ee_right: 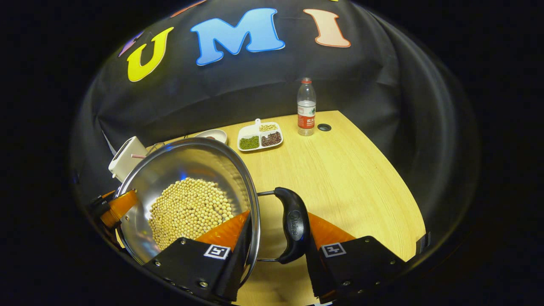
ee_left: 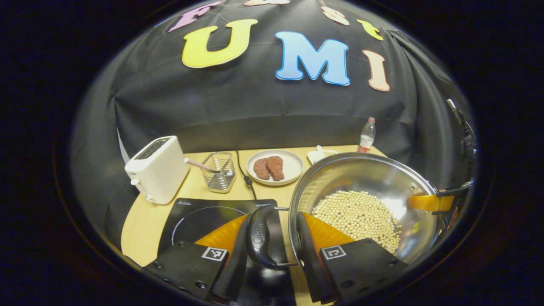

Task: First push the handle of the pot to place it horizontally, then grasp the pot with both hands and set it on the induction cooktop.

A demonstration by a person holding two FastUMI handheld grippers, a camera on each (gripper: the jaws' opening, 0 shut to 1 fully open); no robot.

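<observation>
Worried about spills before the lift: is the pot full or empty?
Partly full: pale round beans cover the pot's bottom, with bare steel wall above them up to the rim.

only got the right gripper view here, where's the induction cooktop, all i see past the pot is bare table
Observer: In the left gripper view, the induction cooktop lies on the pot's far side from you, with its ring uncovered.
Operator: left tool on its handle
Observer: The left tool has one finger outside the left handle and the other inside the pot's wall.
Operator: anything behind the cooktop
Observer: Two brown meat pieces on a plate.
</observation>
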